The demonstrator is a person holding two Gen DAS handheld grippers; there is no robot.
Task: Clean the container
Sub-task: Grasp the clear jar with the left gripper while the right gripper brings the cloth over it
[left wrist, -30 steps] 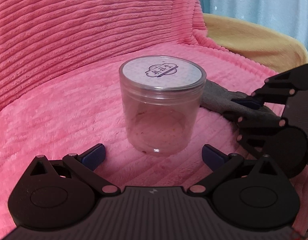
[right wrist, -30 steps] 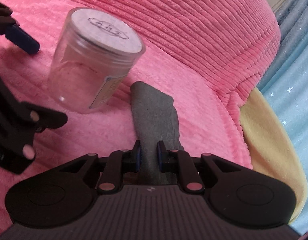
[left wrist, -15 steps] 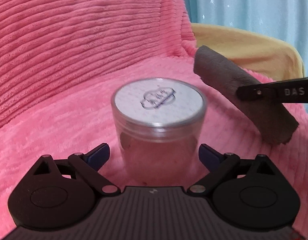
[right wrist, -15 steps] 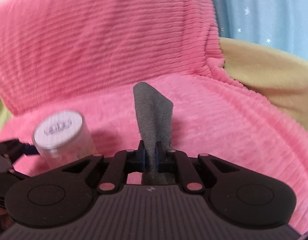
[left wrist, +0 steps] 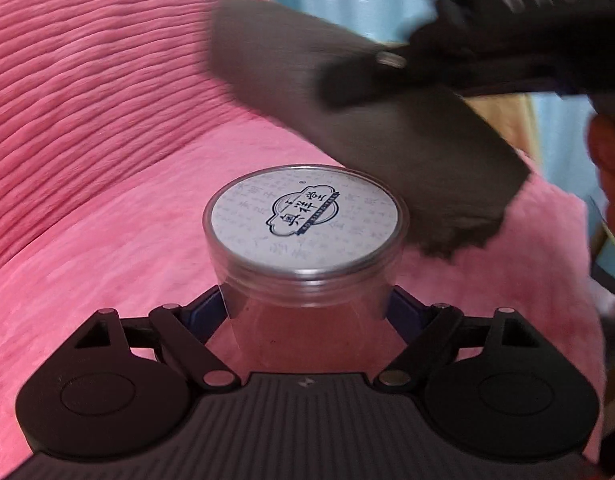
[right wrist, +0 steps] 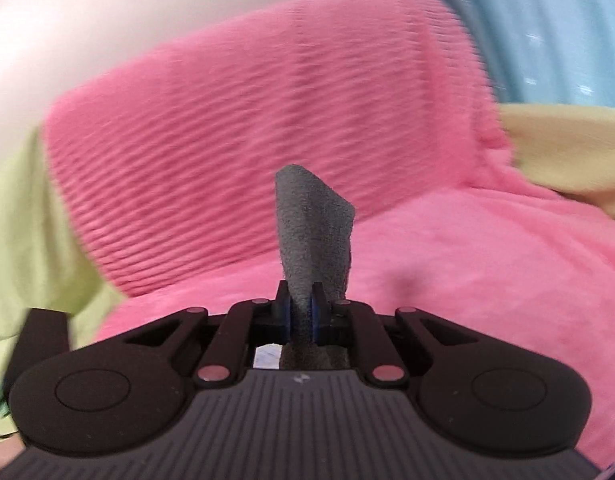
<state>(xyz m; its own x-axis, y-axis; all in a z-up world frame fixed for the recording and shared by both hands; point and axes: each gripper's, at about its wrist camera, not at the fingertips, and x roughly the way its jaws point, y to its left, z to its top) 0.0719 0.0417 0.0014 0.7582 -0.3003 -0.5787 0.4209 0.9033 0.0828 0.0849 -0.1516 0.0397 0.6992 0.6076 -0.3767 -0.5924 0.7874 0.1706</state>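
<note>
A clear plastic container [left wrist: 303, 280] with a white printed lid [left wrist: 303, 216] stands upright on the pink blanket [left wrist: 107, 240]. My left gripper [left wrist: 305, 312] is shut on the container's sides below the lid. My right gripper [right wrist: 301, 312] is shut on a grey cloth [right wrist: 313, 232], which sticks up between its fingers. In the left wrist view the cloth [left wrist: 387, 128] hangs from the right gripper [left wrist: 467, 52] just above and to the right of the lid, its lower end beside the lid's rim. The container is hidden from the right wrist view, apart from a white patch under the fingers.
The pink ribbed blanket covers a seat and backrest [right wrist: 247, 120]. A yellow cushion [right wrist: 567, 148] lies at the right, a light green fabric [right wrist: 27, 220] at the left. A blue curtain [right wrist: 547, 20] hangs behind.
My left gripper moved in and closed on the container. My right gripper lifted the cloth off the blanket and carried it over to just above the lid.
</note>
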